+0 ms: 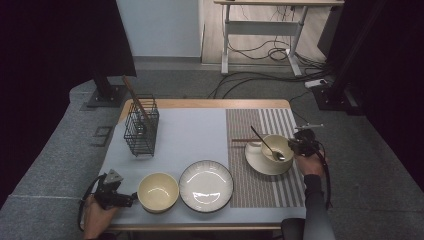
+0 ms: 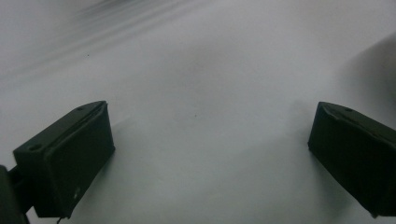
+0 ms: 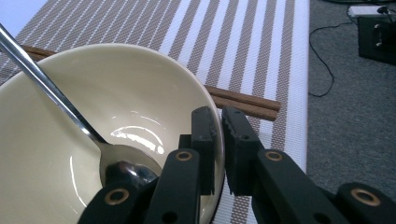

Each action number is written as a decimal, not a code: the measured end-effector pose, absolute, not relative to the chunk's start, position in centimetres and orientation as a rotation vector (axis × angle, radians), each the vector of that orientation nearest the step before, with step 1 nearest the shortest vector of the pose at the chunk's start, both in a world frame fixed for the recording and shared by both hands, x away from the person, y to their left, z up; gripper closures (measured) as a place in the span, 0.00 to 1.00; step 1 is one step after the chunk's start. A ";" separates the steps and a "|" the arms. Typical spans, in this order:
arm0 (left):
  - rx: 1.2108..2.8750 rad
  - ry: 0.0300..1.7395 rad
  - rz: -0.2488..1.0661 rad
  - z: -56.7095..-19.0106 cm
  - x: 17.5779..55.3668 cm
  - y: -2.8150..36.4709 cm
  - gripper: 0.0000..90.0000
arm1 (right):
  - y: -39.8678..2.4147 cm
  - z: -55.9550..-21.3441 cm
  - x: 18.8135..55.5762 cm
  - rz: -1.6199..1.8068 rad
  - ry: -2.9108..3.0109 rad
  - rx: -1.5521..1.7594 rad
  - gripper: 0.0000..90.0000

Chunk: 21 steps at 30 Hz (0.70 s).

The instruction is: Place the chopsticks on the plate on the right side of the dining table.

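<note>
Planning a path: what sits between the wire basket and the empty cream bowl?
Nothing: in the high view, bare grey mat lies between the wire basket and empty cream bowl.

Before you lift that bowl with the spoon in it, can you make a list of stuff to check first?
1. Right gripper pinching the bowl rim: ok, one jaw inside, one outside.
2. Spoon resting in the bowl: ok.
3. Bowl on its saucer: ok.
4. Chopsticks out of the way: ok, behind the bowl.
5. Left gripper free: ok, open over the mat.
6. Grip firm enough: cannot tell.

Table point(image 1: 200, 104) w/ grey cloth point(image 1: 190, 135) (striped mat point(image 1: 280, 185) atop).
</note>
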<state>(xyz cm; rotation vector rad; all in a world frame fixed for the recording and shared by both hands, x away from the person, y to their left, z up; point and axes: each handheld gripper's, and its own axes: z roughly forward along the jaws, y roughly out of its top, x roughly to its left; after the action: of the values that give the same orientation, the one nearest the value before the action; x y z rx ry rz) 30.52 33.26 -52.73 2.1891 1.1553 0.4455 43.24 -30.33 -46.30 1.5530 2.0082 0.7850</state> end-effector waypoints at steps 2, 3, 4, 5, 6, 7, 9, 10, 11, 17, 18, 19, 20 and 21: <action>2.189 1.155 0.446 -52.7 30.5 33.3 0.00 | -30.3 -46.3 43.3 0.787 2.011 1.553 0.93; 2.189 1.155 0.446 -52.7 30.5 33.3 0.00 | -30.2 -46.3 43.3 0.786 2.014 1.550 0.93; 2.189 1.155 0.446 -52.7 30.5 33.3 0.00 | -30.1 -46.3 43.3 0.785 2.015 1.548 0.93; 2.189 1.155 0.446 -52.7 30.5 33.3 0.00 | -30.0 -46.2 43.3 0.786 2.018 1.545 0.93; 2.189 1.155 0.446 -52.7 30.5 33.3 0.00 | -29.8 -46.2 43.4 0.789 2.023 1.541 0.93; 2.189 1.155 0.446 -52.7 30.5 33.3 0.00 | -29.8 -46.2 43.4 0.789 2.023 1.541 0.93; 2.189 1.155 0.446 -52.7 30.5 33.3 0.00 | -29.6 -46.2 43.4 0.790 2.031 1.537 0.93; 2.190 1.155 0.446 -52.7 30.5 33.3 0.00 | -29.4 -46.2 43.4 0.793 2.034 1.534 0.93; 2.189 1.155 0.446 -52.7 30.5 33.3 0.00 | -29.4 -46.2 43.4 0.791 2.036 1.533 0.93; 2.189 1.155 0.446 -52.7 30.5 33.3 0.00 | -28.7 -46.1 43.6 0.789 2.049 1.521 0.93; 2.190 1.155 0.446 -52.7 30.5 33.3 0.00 | -28.6 -46.1 43.6 0.791 2.047 1.521 0.93; 2.190 1.155 0.446 -52.7 30.5 33.3 0.00 | -28.6 -46.1 43.6 0.791 2.047 1.521 0.93; 2.189 1.155 0.446 -52.7 30.5 33.3 0.00 | -28.6 -46.1 43.7 0.792 2.048 1.522 0.93; 2.190 1.155 0.446 -52.7 30.5 33.3 0.00 | -28.5 -46.1 43.7 0.793 2.048 1.522 0.93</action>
<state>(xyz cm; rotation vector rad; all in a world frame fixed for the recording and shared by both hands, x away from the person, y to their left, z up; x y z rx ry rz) 30.52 33.25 -52.73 2.1896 1.1552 0.4460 43.69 -28.53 -46.12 1.5216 2.0484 0.7929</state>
